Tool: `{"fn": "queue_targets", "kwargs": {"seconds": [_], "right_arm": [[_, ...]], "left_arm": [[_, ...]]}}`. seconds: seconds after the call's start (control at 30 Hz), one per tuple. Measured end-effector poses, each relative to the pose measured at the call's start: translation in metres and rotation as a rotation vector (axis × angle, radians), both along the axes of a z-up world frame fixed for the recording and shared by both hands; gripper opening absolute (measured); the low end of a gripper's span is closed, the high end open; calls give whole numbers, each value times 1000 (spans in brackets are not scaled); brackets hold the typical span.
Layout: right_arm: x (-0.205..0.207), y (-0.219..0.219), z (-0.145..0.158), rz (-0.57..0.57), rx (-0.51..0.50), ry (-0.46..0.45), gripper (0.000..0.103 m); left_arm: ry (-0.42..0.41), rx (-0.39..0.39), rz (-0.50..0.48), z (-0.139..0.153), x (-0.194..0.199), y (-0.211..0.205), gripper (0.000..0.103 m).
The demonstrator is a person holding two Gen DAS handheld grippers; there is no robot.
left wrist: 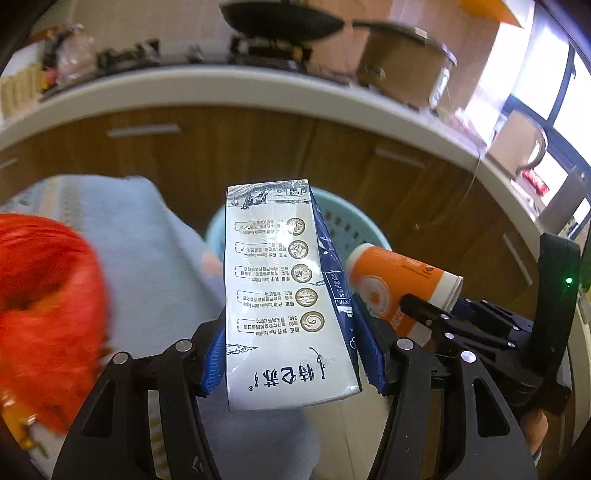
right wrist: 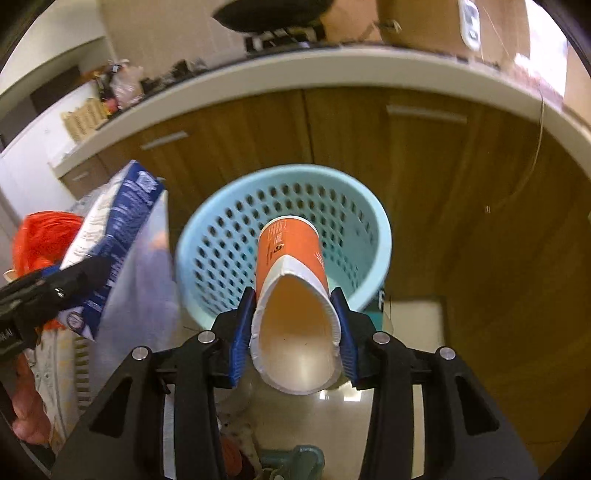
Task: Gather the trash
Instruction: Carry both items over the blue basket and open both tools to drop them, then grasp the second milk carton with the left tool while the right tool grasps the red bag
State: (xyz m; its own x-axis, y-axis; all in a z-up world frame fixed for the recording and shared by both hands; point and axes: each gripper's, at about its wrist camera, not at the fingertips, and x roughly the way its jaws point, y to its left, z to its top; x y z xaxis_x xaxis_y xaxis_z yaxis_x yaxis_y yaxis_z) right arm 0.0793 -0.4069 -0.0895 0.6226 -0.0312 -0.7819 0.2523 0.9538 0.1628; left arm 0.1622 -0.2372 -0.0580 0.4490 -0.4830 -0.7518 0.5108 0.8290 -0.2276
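My left gripper is shut on a white and blue milk carton, held up in front of a light blue perforated trash basket. My right gripper is shut on an orange and white paper cup, squeezed at its open rim, with its base pointing over the basket. The cup also shows in the left wrist view, and the carton in the right wrist view, left of the basket.
Brown wooden cabinets under a white countertop stand behind the basket. A red-orange bundle and a pale blue cloth lie on the left. A pan and a cardboard box sit on the counter.
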Motion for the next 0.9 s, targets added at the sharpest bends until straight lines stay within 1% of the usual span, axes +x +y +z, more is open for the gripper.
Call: {"fn": "queue_targets", "kwargs": {"seconds": [0.1, 0.23, 0.27, 0.33, 0.37, 0.4, 0.47, 0.77, 0.9], "right_arm": [[9, -7, -7, -13, 10, 21, 40], [24, -12, -11, -17, 8, 26, 44], [26, -13, -11, -24, 5, 26, 45], [29, -15, -12, -34, 9, 26, 47], [29, -15, -12, -37, 12, 26, 48], [29, -16, -12, -44, 13, 26, 50], [30, -18, -12, -48, 23, 16, 58], [23, -16, 1, -47, 27, -26, 59], [17, -4, 13, -25, 24, -60, 59]], "left_arm": [[16, 33, -18, -17, 10, -17, 57], [29, 45, -23, -28, 20, -26, 59], [28, 55, -19, -29, 23, -27, 67], [16, 56, -13, -30, 23, -25, 76], [11, 56, -11, -28, 24, -25, 77], [6, 56, -10, -27, 23, -24, 77], [1, 52, -7, -25, 23, -21, 77], [-10, -4, 28, -10, 14, 3, 77], [-44, -20, 37, 1, 0, 16, 77]]}}
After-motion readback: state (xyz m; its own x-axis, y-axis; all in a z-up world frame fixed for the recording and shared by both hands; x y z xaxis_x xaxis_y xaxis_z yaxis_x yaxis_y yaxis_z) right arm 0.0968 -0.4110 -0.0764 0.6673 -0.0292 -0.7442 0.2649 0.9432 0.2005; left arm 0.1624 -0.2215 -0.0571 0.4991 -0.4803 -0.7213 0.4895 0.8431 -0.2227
